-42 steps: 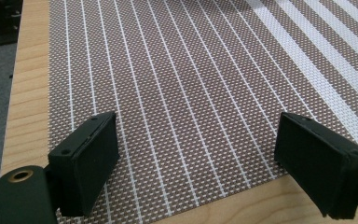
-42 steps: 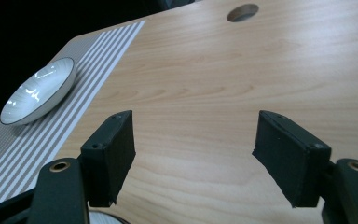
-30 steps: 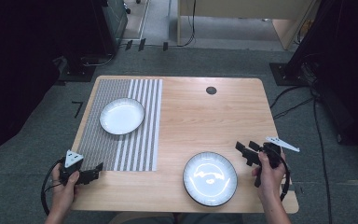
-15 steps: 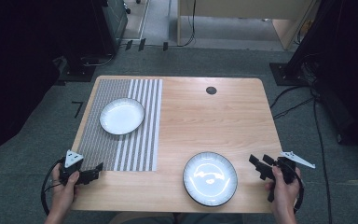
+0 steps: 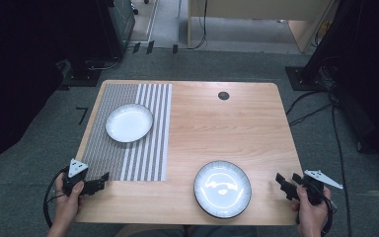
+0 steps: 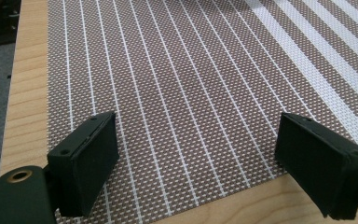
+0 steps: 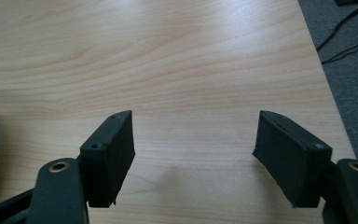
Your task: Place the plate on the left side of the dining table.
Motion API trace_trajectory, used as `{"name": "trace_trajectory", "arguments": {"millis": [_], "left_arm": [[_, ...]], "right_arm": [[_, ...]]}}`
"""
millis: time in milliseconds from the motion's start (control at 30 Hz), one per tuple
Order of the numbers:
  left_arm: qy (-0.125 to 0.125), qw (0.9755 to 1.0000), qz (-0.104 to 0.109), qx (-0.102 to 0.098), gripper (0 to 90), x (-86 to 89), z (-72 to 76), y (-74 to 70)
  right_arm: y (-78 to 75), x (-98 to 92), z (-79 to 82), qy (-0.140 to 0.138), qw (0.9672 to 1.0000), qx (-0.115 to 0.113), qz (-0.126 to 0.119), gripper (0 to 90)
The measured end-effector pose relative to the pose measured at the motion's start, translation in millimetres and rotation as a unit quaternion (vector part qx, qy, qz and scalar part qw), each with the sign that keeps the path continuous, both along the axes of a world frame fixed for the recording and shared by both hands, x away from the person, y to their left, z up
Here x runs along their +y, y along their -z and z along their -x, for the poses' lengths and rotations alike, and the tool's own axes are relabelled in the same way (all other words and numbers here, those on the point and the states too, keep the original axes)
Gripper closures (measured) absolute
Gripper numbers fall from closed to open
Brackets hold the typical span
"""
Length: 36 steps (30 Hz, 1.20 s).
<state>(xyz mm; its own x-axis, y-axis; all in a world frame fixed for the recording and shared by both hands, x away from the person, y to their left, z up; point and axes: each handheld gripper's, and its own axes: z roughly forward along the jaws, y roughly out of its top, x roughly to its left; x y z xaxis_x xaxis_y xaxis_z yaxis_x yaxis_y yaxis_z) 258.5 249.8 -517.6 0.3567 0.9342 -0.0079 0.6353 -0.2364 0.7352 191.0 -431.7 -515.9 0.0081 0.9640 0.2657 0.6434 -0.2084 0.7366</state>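
two open grippers at the near edge, two plates on the table

nearest the person, the left gripper point(image 5: 101, 183) sits at the near left corner of the wooden table point(image 5: 212, 128), held in a hand, its jaws spread wide with nothing between them; in the left gripper view the jaws hang over the near edge of the striped placemat point(image 6: 177, 93), whose brown weave is crossed by thin white lines that widen into broad white bands toward one side

the right gripper point(image 5: 287, 183) is at the near right corner, just off the table's right edge, held in the other hand; its jaws stand wide apart and empty, and in the right gripper view bare wood shows between them

just left of the right gripper, near but not touching it, lies the dark-rimmed plate point(image 5: 222, 188) on the bare wood close to the near edge; a sliver of its rim shows at the left border of the right gripper view

farther off, the white plate point(image 5: 129, 122) rests on the placemat on the table's left half, well apart from both grippers

toward the far edge a small round black cap point(image 5: 223, 95) is set in the tabletop

no brand, label or writing can be read on any of these things
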Motion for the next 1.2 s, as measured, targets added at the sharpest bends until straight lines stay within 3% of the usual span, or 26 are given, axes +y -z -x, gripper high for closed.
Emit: {"name": "trace_trajectory", "arguments": {"millis": [67, 233, 433, 633, 733, 1200], "left_arm": [[0.0, 1.0, 0.003, 0.0, 13.0, 0.9, 0.0, -0.1], [0.001, 1.0, 0.01, 0.001, 13.0, 2.1, -0.1, -0.2], [0.002, 0.9999, 0.014, 0.001, 13.0, 3.1, -0.1, -0.3], [0.002, 0.9999, 0.013, 0.001, 13.0, 3.1, -0.1, -0.3], [0.002, 1.0, -0.006, 0.0, 12.8, -1.0, 0.1, 0.3], [0.001, 1.0, -0.005, 0.0, 12.4, -1.0, 0.0, 0.3]], "right_arm": [[3.0, 1.5, -0.8, 0.002, 1.0, 0.007, 0.003, 28.6], [6.3, 10.9, -2.2, -0.002, 0.9989, 0.005, 0.047, 28.4], [8.5, 26.3, -3.8, -0.019, 0.993, 0.012, 0.116, 24.0], [8.8, 28.1, -4.8, -0.024, 0.9925, 0.016, 0.119, 20.0], [8.9, 28.8, -5.6, -0.025, 0.9924, 0.017, 0.119, 18.4], [9.3, 30.3, -7.5, -0.02, 0.9924, 0.022, 0.119, 13.7]]}}
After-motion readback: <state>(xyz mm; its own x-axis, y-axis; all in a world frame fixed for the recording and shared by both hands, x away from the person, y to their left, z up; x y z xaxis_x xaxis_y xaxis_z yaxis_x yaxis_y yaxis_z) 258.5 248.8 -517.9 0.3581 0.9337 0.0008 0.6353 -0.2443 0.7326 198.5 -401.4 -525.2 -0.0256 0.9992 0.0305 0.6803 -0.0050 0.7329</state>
